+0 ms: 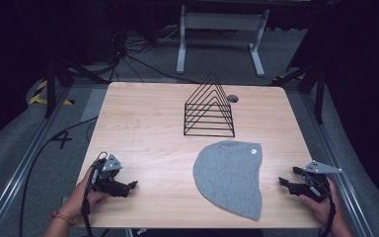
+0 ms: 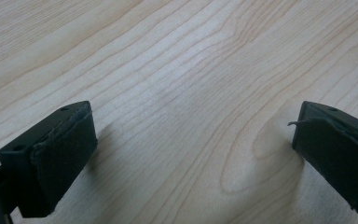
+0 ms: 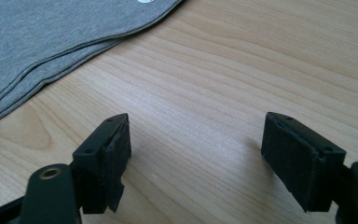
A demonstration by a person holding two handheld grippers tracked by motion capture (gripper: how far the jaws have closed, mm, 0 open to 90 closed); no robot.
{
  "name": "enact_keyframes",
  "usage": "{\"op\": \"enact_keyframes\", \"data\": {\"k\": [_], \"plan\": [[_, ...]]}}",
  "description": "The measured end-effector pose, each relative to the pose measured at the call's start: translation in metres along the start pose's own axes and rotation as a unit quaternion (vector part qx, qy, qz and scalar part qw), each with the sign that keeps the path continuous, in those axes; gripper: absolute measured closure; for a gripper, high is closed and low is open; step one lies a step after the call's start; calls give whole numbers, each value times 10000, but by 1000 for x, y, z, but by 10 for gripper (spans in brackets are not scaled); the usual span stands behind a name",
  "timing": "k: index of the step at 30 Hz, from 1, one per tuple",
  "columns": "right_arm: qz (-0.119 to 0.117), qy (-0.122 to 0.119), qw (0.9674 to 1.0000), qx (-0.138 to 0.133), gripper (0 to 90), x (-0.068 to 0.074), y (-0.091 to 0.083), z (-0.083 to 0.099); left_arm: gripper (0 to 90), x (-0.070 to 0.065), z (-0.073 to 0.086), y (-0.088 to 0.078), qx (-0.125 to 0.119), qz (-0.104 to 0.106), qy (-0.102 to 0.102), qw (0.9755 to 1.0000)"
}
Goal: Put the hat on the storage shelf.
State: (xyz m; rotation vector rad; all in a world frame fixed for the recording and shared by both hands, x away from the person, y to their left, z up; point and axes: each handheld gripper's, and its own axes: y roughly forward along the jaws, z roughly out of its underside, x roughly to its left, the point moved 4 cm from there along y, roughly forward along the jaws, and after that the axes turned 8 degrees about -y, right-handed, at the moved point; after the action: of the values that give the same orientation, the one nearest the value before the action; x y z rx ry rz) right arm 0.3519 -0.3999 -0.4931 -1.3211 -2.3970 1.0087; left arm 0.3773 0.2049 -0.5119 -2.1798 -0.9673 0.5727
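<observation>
You sit at a pale wooden table [image 1: 143,128] with a clear, wavy grain and rounded corners. A grey cloth [image 1: 229,177] lies flat on its right half, closer to you than the middle. It is soft knit fabric, folded, shaped like a half oval: one nearly straight edge on its right side, one rounded edge bulging to the left. Its long axis runs from the far end, which is broad and carries a small white round label [image 1: 251,151], toward you and slightly to the right, where it narrows to a blunt tip near the table's front edge. In the right gripper view, the cloth [image 3: 51,37] shows stacked layered edges, lying flat on the wood.

Behind the cloth, toward the far side, stands a black wire rack [image 1: 209,108] made of thin triangular frames set in a row on a rectangular base.

Your left gripper [image 1: 131,186] rests near the front left corner, well apart from the cloth; its jaws stand wide apart with bare wood between them, holding nothing. Your right gripper [image 1: 285,182] sits near the front right edge, just beside the cloth's straight edge, pointing toward it; its jaws are likewise spread wide and empty. Both have black, padded jaw faces.
</observation>
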Motion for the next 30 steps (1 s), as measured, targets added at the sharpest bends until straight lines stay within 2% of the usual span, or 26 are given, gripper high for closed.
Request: {"op": "enact_keyframes", "data": {"k": [5, 7, 8, 10, 12, 14, 16, 17, 18, 19, 21, 22, 25, 26, 28, 29, 30], "plan": [[17, -23, 10000, 5, 268, 0, -1, 0, 1, -2, -2, 2, -18, -67, -7, 10000], [-5, -57, 10000, 8, 283, 0, -1, 0, 3, -4, -1, 1, 4, -23, 2, 10000], [-24, -78, 10000, 25, 292, 0, -1, -1, 4, -3, -1, 1, 13, -24, 102, 9999], [-62, -128, 9999, 9, 329, 0, -1, -2, 4, -5, -2, 1, 50, 36, 82, 9999], [-194, -240, 9995, -41, 362, 4, -2, -5, 5, -6, -5, 3, 126, 116, 203, 9996], [-349, -376, 9987, -56, 430, 11, -3, -12, 54, -12, -10, 5, 101, 262, 273, 9992], [-437, -569, 9974, -116, 493, 19, -3, -20, 172, -18, -16, 7, 91, 360, 415, 9984], [-552, -686, 9960, -169, 537, 26, -3, -27, 194, -22, -17, 10, 63, 388, 383, 9985], [-609, -814, 9947, -172, 567, 30, -3, -31, 188, -28, -21, 12, 124, 446, 494, 9977], [-679, -979, 9927, -192, 612, 37, -2, -38, 195, -32, -23, 15, 80, 457, 611, 9971], [-877, -1201, 9887, -186, 671, 48, 1, -47, 236, -44, -31, 19, 33, 566, 700, 9959], [-940, -1325, 9866, -163, 703, 55, 3, -52, 237, -53, -36, 23, 20, 702, 741, 9948], [-1117, -1628, 9803, 21, 776, 69, 15, -62, 270, -73, -47, 31, 13, 880, 966, 9914], [-1168, -1655, 9792, 51, 789, 72, 18, -63, 280, -83, -52, 35, 51, 1035, 1033, 9892], [-1243, -1744, 9767, 119, 829, 77, 26, -67, 292, -98, -61, 42, 21, 1154, 1240, 9856], [-1303, -1767, 9755, 139, 843, 80, 28, -69, 301, -104, -64, 45, 19, 1218, 1272, 9844], [-1327, -1797, 9746, 150, 856, 81, 30, -70, 306, -112, -68, 48, -14, 1322, 1337, 9822]]}}
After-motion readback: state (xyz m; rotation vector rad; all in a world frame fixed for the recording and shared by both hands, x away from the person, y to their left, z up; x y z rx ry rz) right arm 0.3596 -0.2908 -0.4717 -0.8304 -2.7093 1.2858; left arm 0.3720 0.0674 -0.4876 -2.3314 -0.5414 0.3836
